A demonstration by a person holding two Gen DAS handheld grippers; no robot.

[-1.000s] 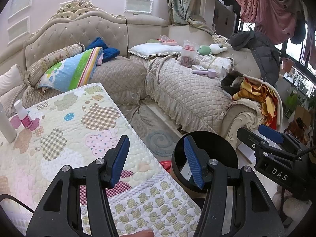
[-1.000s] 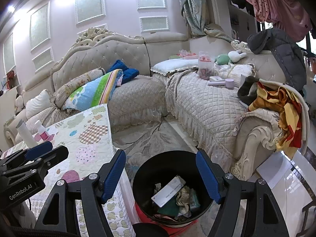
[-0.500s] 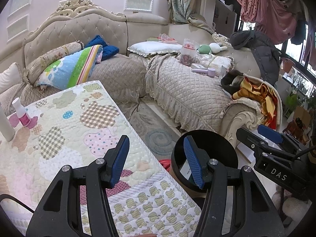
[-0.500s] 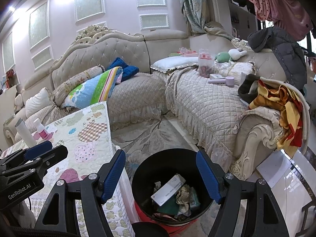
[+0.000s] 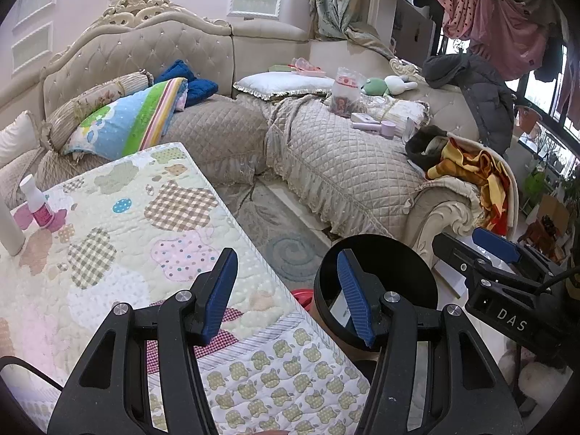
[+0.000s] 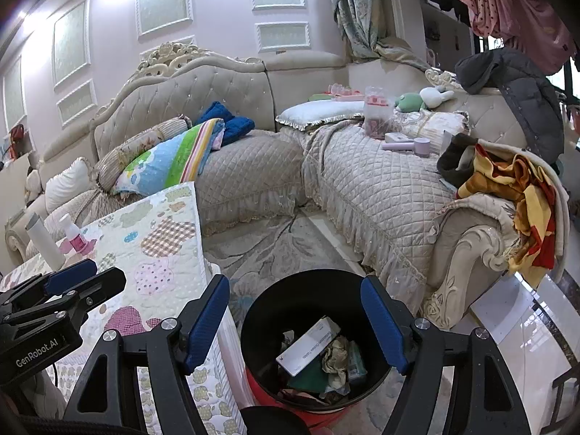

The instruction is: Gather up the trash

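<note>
A black round trash bin [image 6: 290, 290] stands on the floor beside the table; it holds a white box [image 6: 311, 344], crumpled paper [image 6: 335, 357] and other scraps. It also shows in the left wrist view [image 5: 391, 253]. My right gripper [image 6: 295, 322] is open and empty, hovering above the bin. My left gripper [image 5: 286, 293] is open and empty over the table's near corner, at the edge next to the bin. Each gripper appears in the other's view, the right one [image 5: 507, 290] and the left one [image 6: 54, 304].
The table carries a patchwork quilt [image 5: 127, 235], with a white tube [image 5: 9, 228] and a small pink-and-white bottle [image 5: 36, 206] at its far left. A beige L-shaped sofa [image 5: 344, 166] with pillows, clothes and small items runs behind. A rug [image 6: 272, 250] covers the floor.
Both grippers have drifted slightly; the view shifts a little. Both stay open and empty, and the bin's contents are unchanged.
</note>
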